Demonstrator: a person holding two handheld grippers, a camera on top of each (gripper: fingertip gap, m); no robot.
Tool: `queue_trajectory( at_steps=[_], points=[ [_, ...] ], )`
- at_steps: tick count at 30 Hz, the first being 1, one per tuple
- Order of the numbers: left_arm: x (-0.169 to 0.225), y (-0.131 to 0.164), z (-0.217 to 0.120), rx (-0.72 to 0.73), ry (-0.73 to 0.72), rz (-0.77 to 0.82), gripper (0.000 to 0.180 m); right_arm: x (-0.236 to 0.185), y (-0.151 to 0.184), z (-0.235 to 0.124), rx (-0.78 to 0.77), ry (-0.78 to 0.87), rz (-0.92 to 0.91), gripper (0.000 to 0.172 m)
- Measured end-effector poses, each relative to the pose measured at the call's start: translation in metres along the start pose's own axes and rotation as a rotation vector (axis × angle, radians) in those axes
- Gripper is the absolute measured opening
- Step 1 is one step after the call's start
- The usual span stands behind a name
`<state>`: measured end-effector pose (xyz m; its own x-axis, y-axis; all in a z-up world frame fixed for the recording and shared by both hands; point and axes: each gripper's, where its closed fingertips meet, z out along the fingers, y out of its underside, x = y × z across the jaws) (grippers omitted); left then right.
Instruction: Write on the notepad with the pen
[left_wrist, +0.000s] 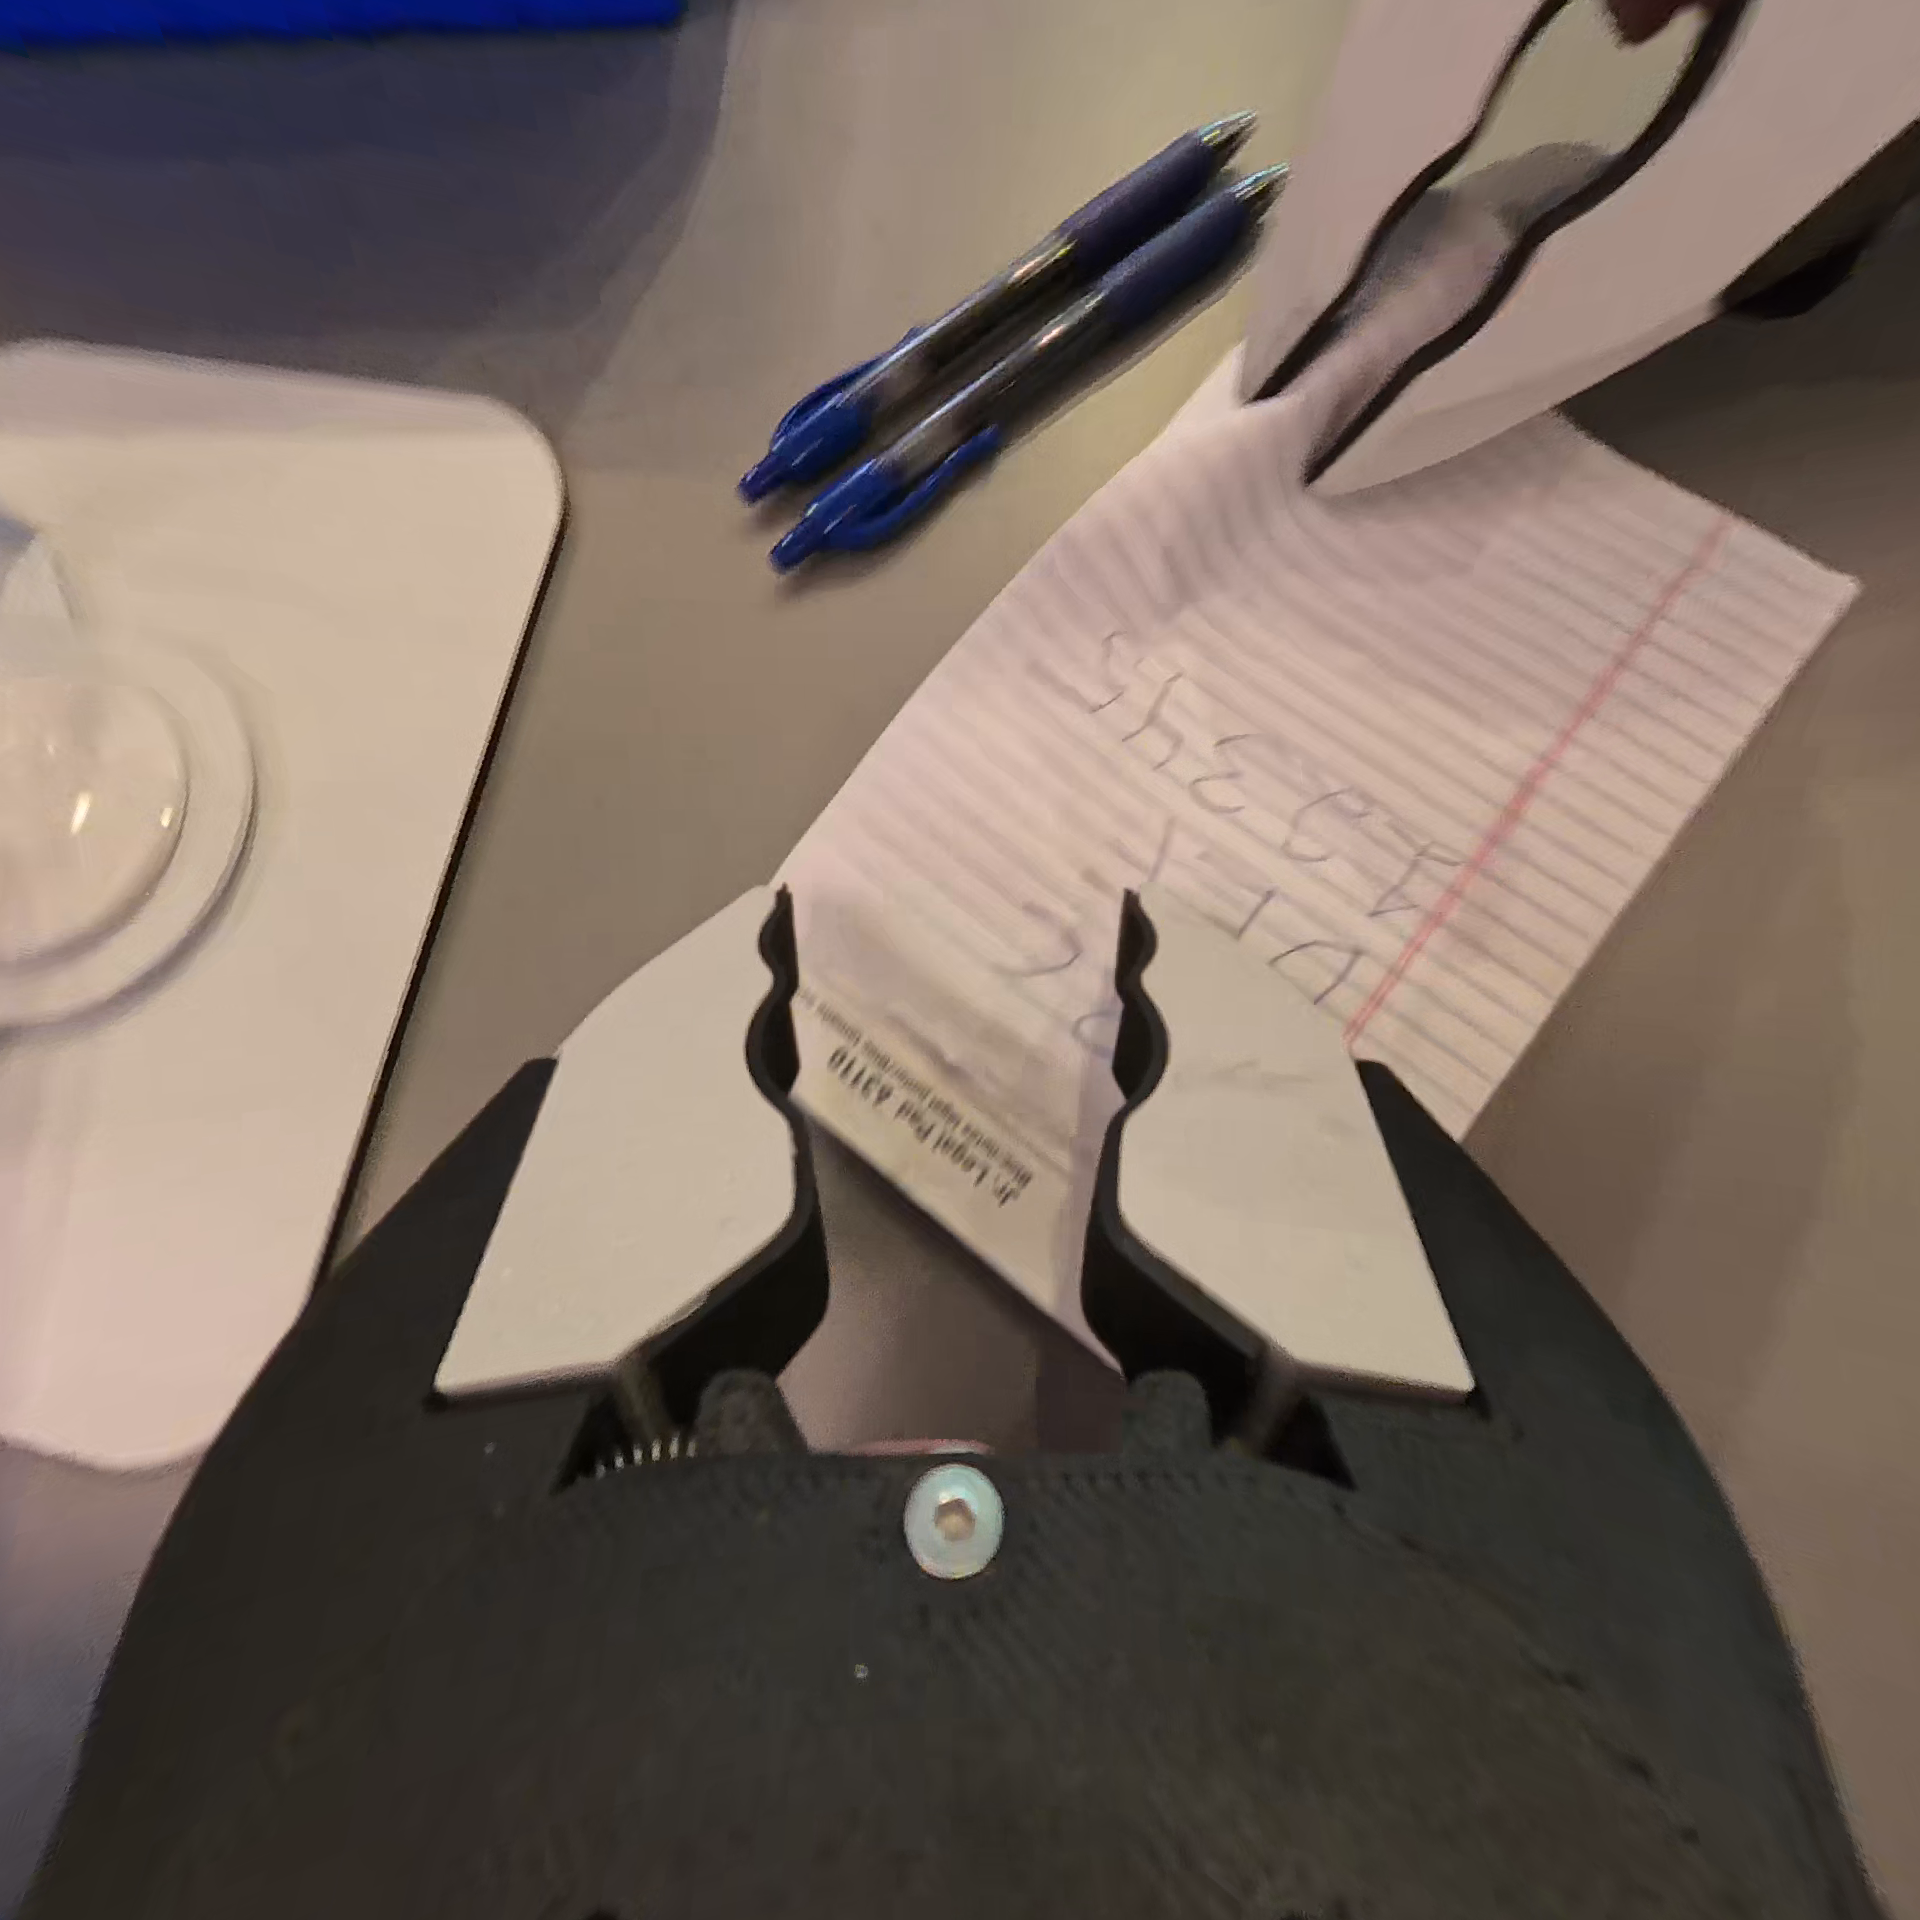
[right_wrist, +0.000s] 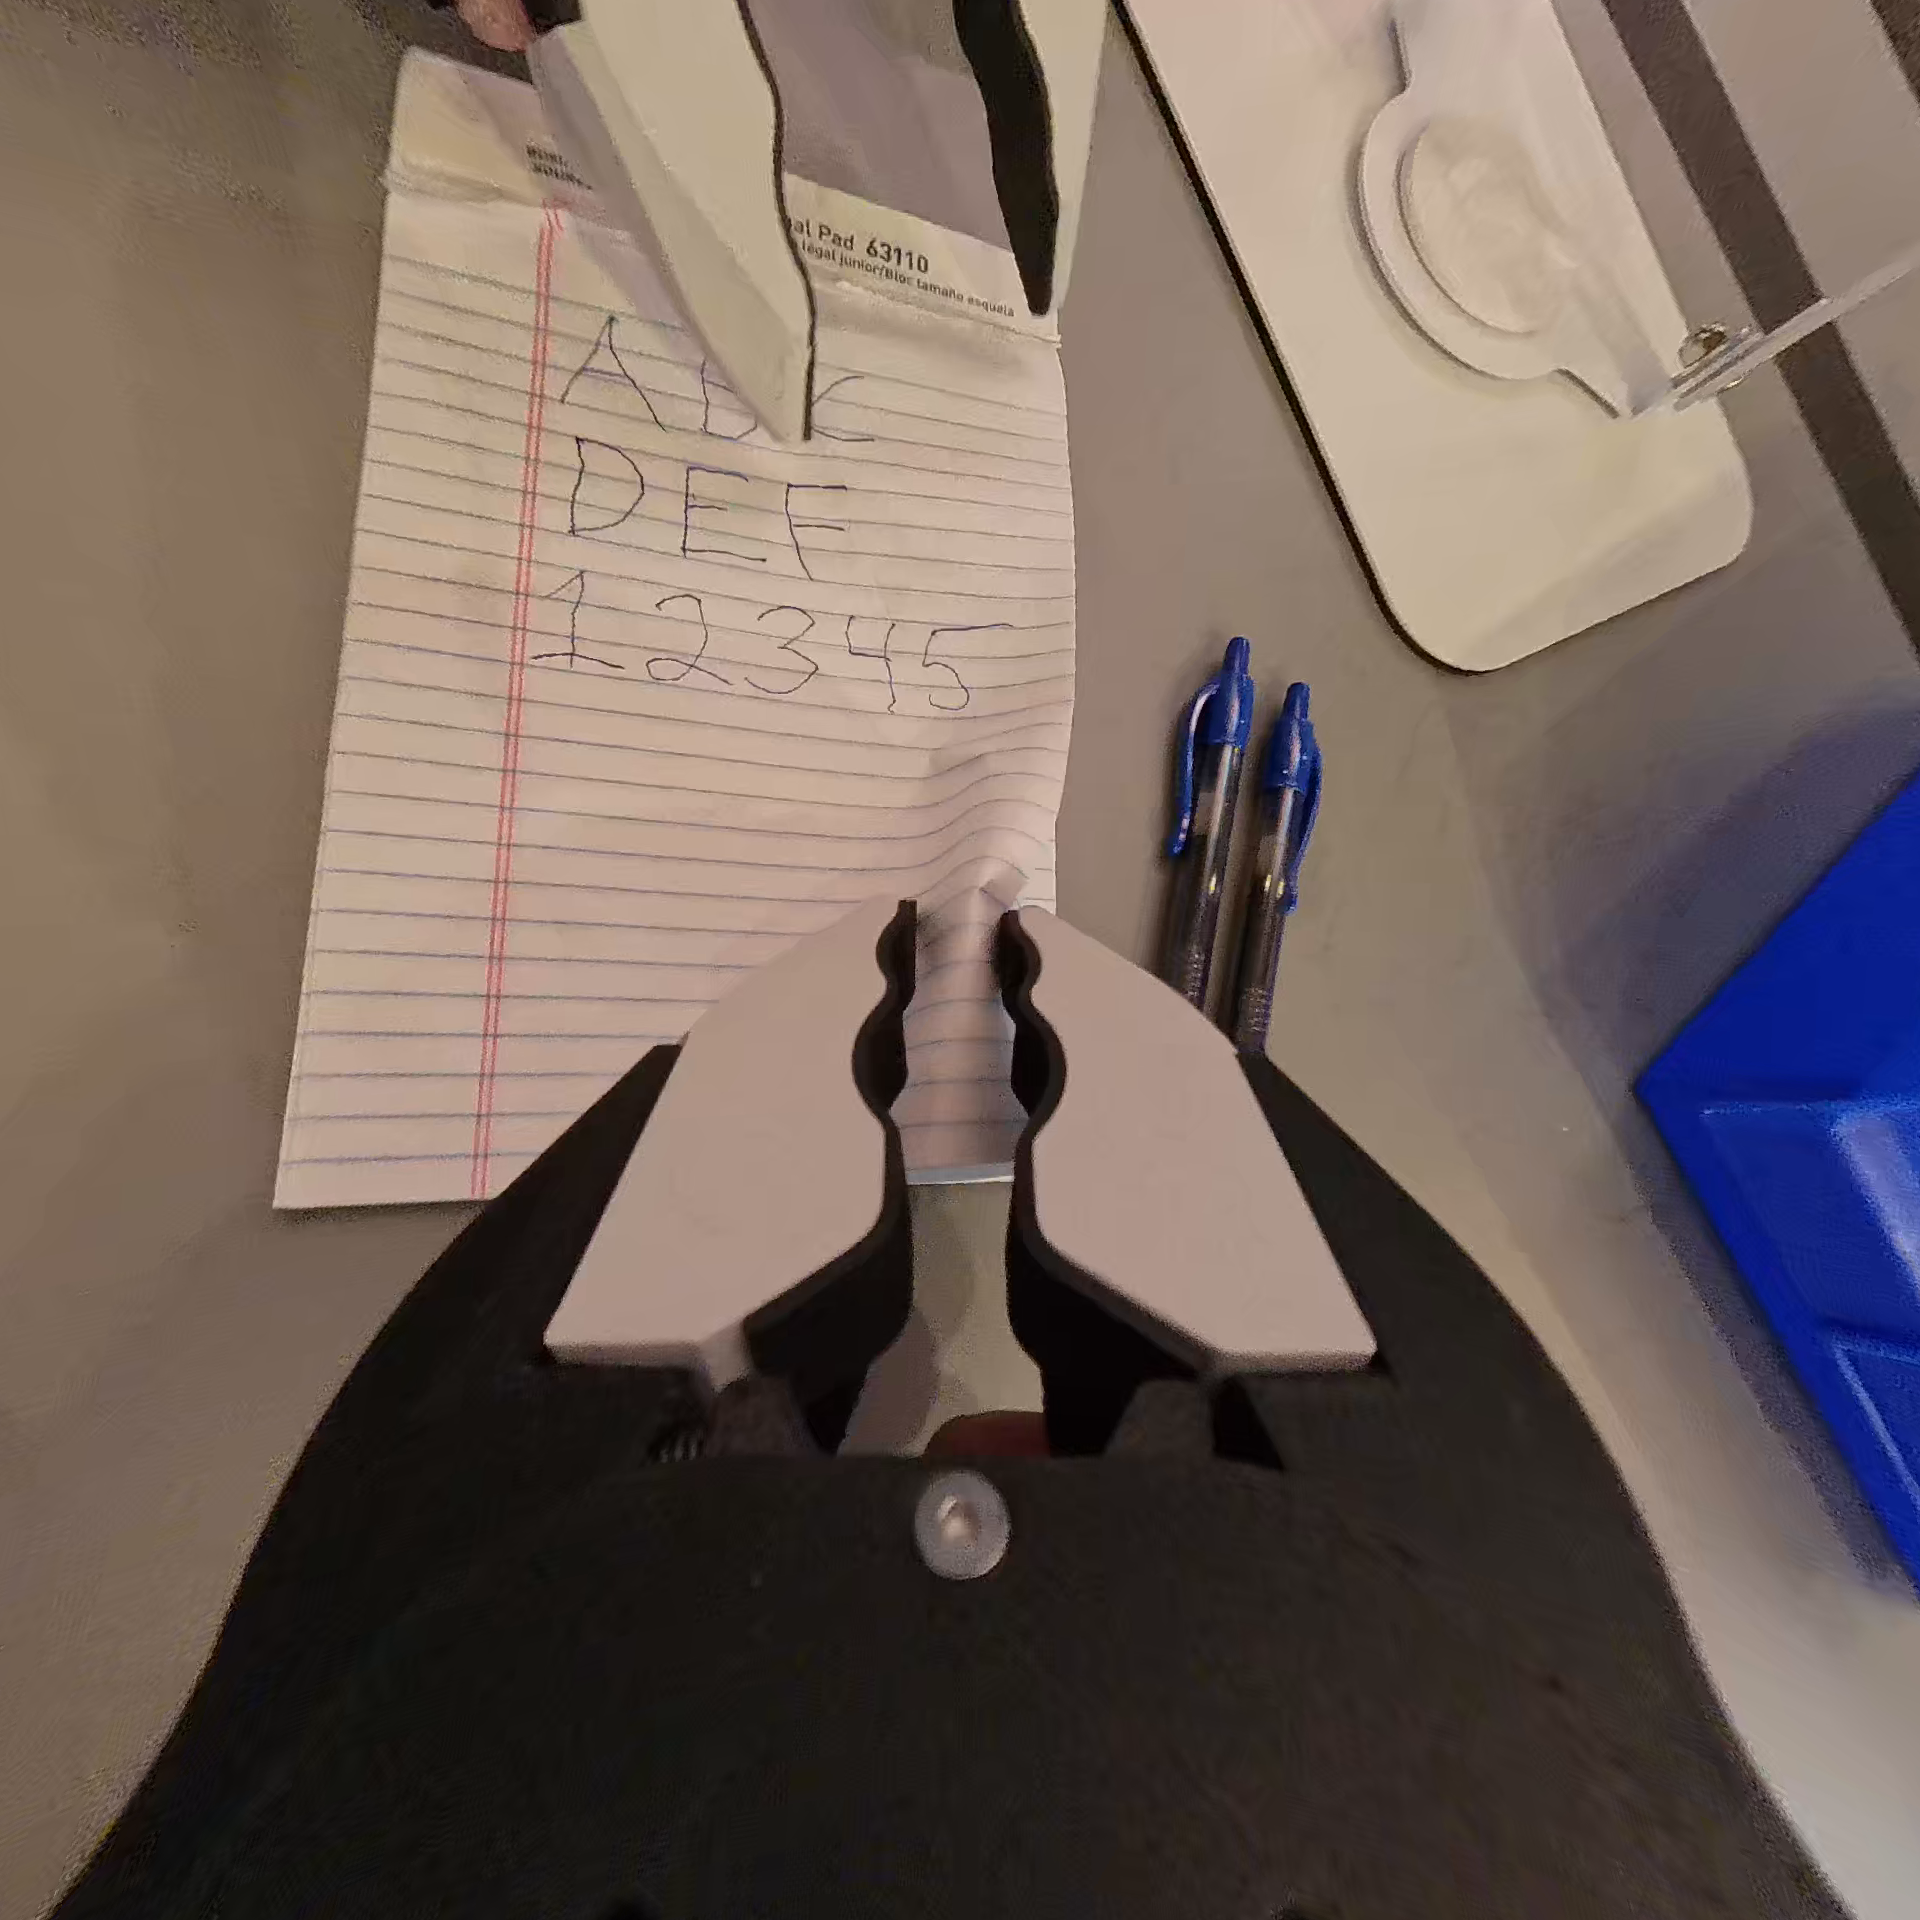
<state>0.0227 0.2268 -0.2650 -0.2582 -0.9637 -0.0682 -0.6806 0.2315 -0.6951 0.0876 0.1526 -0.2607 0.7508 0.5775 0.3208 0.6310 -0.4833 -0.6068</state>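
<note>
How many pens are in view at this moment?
2. Both blue pens lie side by side on the table, just right of the notepad. Neither gripper holds one.

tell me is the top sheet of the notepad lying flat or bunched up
Bunched up near its lower right corner: the top sheet rises in a wrinkled ridge between the right tool's fingertips.

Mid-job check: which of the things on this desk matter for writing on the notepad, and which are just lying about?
For the job:
- notepad, top sheet already written on
- two blue pens, lying beside the notepad, neither picked up
- right gripper, fingers bunching the top sheet's lower corner
- left gripper, open over the notepad's top

Lying about:
- white board
- blue bin
</note>
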Motion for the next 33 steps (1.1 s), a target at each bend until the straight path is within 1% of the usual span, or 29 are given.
queue_trajectory(
  at_steps=[2,7,10,11,14,20,22,24,25,31,33],
  points=[
    [0.005,-0.013,0.006,0.004,-0.022,0.082,0.064,-0.002,-0.003,0.000,0.015,0.009,-0.042,0.008],
    [0.021,-0.041,0.021,0.022,-0.052,0.289,0.069,-0.002,-0.010,-0.003,0.050,0.058,-0.116,0.006],
    [0.023,-0.046,0.029,0.009,-0.076,0.371,0.072,0.000,-0.013,-0.006,0.059,0.105,-0.187,0.005],
    [0.025,-0.043,0.032,-0.005,-0.064,0.392,0.067,0.000,-0.014,-0.006,0.059,0.121,-0.207,0.006],
    [0.032,-0.042,0.035,0.010,-0.060,0.433,0.055,0.001,-0.013,-0.006,0.045,0.152,-0.251,0.006],
    [0.033,-0.043,0.033,0.060,-0.150,0.479,0.051,0.004,-0.013,-0.006,0.054,0.174,-0.252,0.009],
    [0.034,-0.044,0.032,0.069,-0.183,0.509,0.049,0.008,-0.013,-0.006,0.053,0.190,-0.249,0.013],
    [0.035,-0.044,0.031,0.081,-0.212,0.529,0.044,0.008,-0.012,-0.006,0.059,0.182,-0.240,0.013],
    [0.037,-0.043,0.032,0.080,-0.202,0.528,0.039,0.007,-0.012,-0.006,0.065,0.178,-0.238,0.015],
    [0.037,-0.044,0.032,0.089,-0.234,0.559,0.035,0.014,-0.014,-0.009,0.102,0.174,-0.184,0.028],
    [0.039,-0.043,0.033,0.072,-0.222,0.559,0.029,0.013,-0.014,-0.009,0.103,0.158,-0.176,0.029]
  ],
)
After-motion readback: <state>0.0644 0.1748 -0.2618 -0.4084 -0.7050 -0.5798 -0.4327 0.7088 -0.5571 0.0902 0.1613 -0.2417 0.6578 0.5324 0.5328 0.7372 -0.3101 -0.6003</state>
